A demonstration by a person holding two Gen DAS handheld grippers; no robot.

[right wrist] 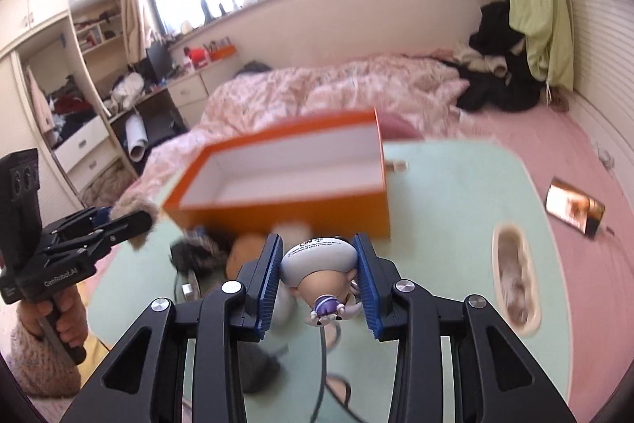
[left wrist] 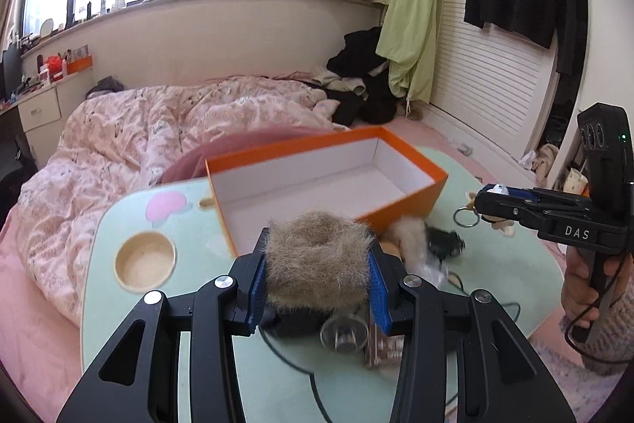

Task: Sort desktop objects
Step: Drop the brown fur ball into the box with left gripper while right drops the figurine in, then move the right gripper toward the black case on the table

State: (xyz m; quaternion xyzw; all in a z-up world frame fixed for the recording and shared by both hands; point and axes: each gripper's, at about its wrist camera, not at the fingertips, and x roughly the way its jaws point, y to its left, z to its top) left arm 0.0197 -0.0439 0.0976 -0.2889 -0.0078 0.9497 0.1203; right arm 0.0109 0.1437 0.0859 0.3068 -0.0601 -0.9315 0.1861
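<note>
Step in hand: carrying picked things toward the orange box (left wrist: 400,181), which looks empty.
Left hand-held gripper (left wrist: 317,264): pinching a furry tan ring (left wrist: 317,260), raised above the table (left wrist: 495,264), near side of the box.
Right hand-held gripper (right wrist: 319,276): clamped on a small figurine (right wrist: 317,264), upside down.
Remaining clutter: blurred, probably fluffy bits and a cable by the box's near wall.
Next move: reach farther over the rim, then spread the jaws.
</note>
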